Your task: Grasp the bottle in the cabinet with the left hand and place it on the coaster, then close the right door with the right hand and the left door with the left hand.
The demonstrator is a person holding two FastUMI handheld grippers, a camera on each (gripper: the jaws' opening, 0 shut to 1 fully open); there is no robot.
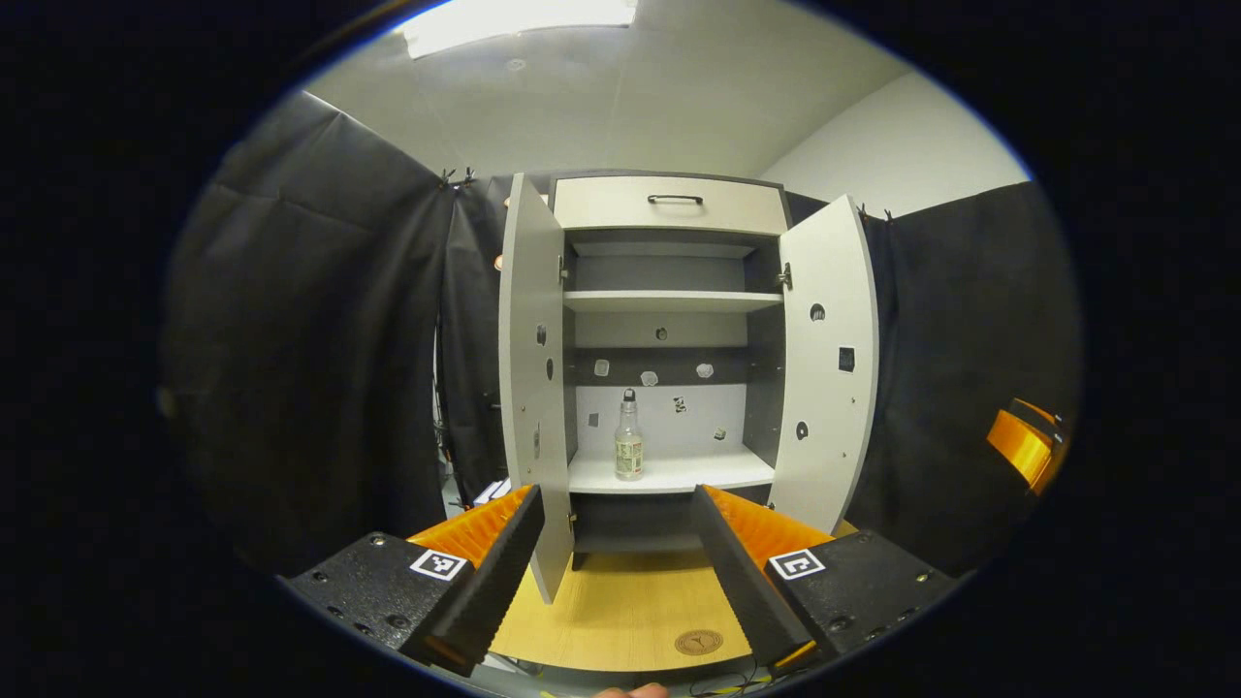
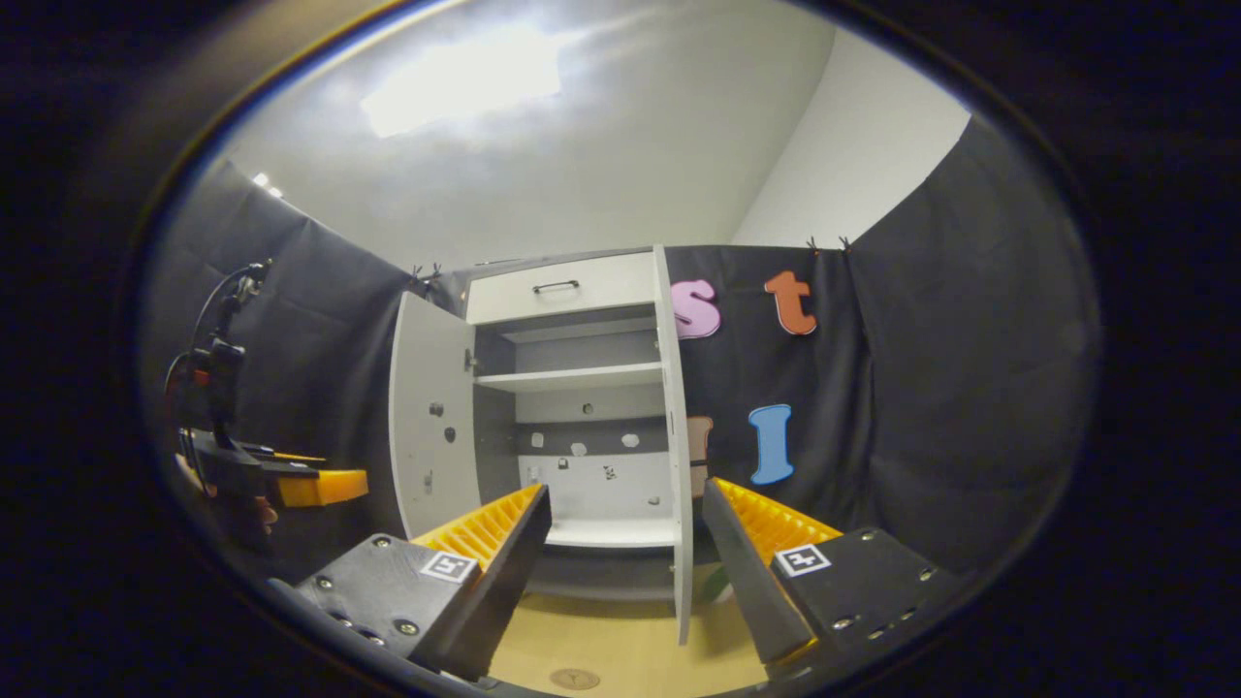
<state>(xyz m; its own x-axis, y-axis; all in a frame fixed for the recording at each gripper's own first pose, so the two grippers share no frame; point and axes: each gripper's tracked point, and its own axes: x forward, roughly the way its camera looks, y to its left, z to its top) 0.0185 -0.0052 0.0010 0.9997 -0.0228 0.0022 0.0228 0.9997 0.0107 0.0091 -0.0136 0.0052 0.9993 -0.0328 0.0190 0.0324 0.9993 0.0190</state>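
Observation:
A small clear bottle [image 1: 629, 438] with a dark cap and a pale label stands upright on the cabinet's lower white shelf [image 1: 679, 473], left of its middle. Both cabinet doors stand open: the left door [image 1: 531, 388] and the right door [image 1: 826, 359]. My left gripper [image 1: 616, 499] is open and empty, well short of the shelf, with the bottle showing between its fingers. A round brown coaster [image 1: 698, 642] lies on the wooden table below. My right gripper [image 2: 627, 492] is open and empty, facing the right door's edge [image 2: 676, 436].
The cabinet has a top drawer [image 1: 671, 204] with a dark handle and an upper shelf [image 1: 669, 301]. Black cloth walls hang on both sides. The right gripper's orange finger [image 1: 1023, 444] shows far right. The left gripper [image 2: 291, 485], held in a hand, shows left of the left door [image 2: 422, 417].

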